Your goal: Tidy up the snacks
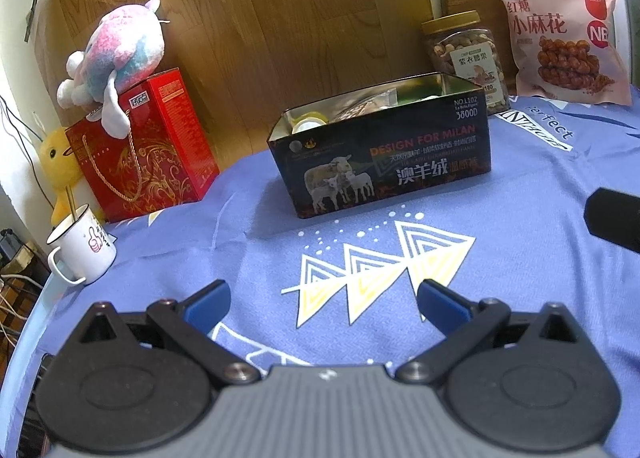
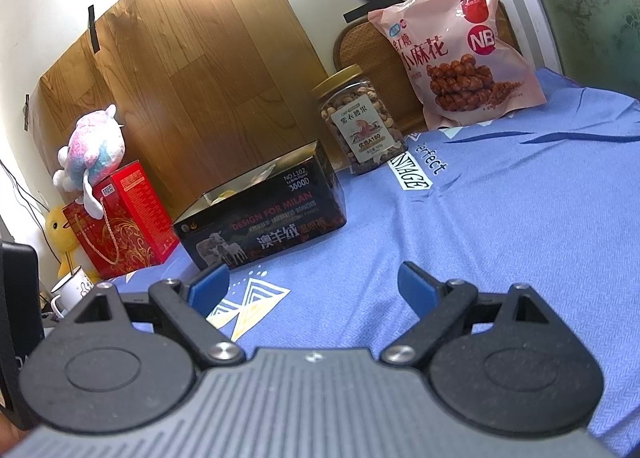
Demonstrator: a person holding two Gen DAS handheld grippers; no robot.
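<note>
A black open tin box [image 1: 380, 165] with sheep printed on its side stands on the blue cloth, with small snack packs inside. Behind it to the right stand a clear jar of nuts [image 1: 466, 57] with a gold lid and a pink bag of twisted snacks [image 1: 560, 37] leaning on the wall. My left gripper [image 1: 322, 298] is open and empty, low over the cloth in front of the box. My right gripper [image 2: 314, 290] is also open and empty, to the right of the box [image 2: 260, 217]; the jar [image 2: 358, 125] and bag [image 2: 456, 53] lie ahead.
A red gift box [image 1: 148, 145] with a plush toy [image 1: 116, 53] on top stands at the left, with a yellow plush and a white mug [image 1: 82, 246] near the table's left edge. A wood-patterned board [image 1: 260, 17] lines the back wall. Part of the other gripper [image 1: 616, 217] shows at the right edge.
</note>
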